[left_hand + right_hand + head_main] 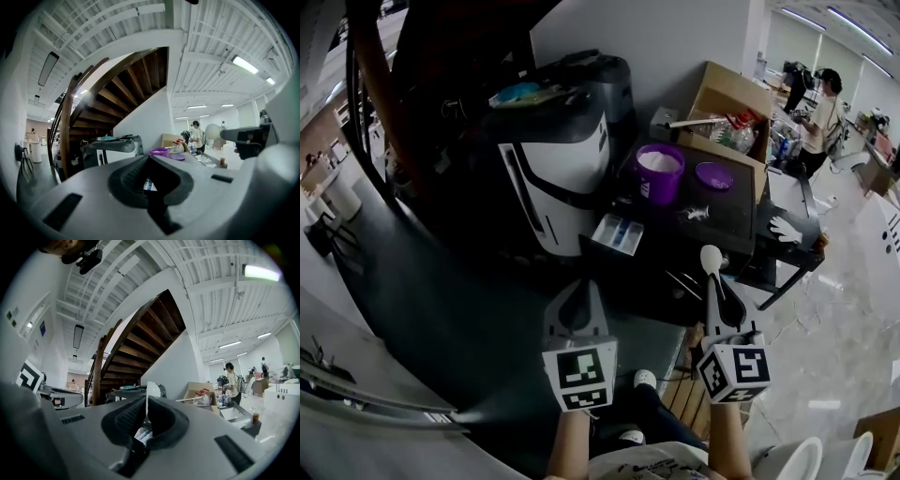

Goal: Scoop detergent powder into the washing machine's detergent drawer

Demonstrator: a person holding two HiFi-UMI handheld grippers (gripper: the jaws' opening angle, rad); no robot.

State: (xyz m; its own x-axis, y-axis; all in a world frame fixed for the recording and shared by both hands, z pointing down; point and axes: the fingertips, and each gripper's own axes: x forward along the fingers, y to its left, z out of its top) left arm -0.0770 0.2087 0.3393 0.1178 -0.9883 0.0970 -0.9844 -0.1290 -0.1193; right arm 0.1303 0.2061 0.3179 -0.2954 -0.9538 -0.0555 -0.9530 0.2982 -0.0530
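The white and black washing machine [553,173] stands at the back of a dark table [741,220]. Its detergent drawer [617,234] is pulled out, with blue and white compartments showing. Right of it are a purple tub [659,173] filled with white powder and its purple lid [713,175]. My right gripper [718,302] is shut on the handle of a white spoon [711,259], whose bowl points up, near the table's front edge. In the right gripper view the spoon [151,392] shows edge-on between the jaws. My left gripper [580,292] is shut and empty, just below the drawer.
An open cardboard box [727,98] with bottles sits behind the tub. A white glove [785,228] lies at the table's right end. A person [820,108] stands far back on the right. A dark spiral staircase [112,89] rises behind the machine.
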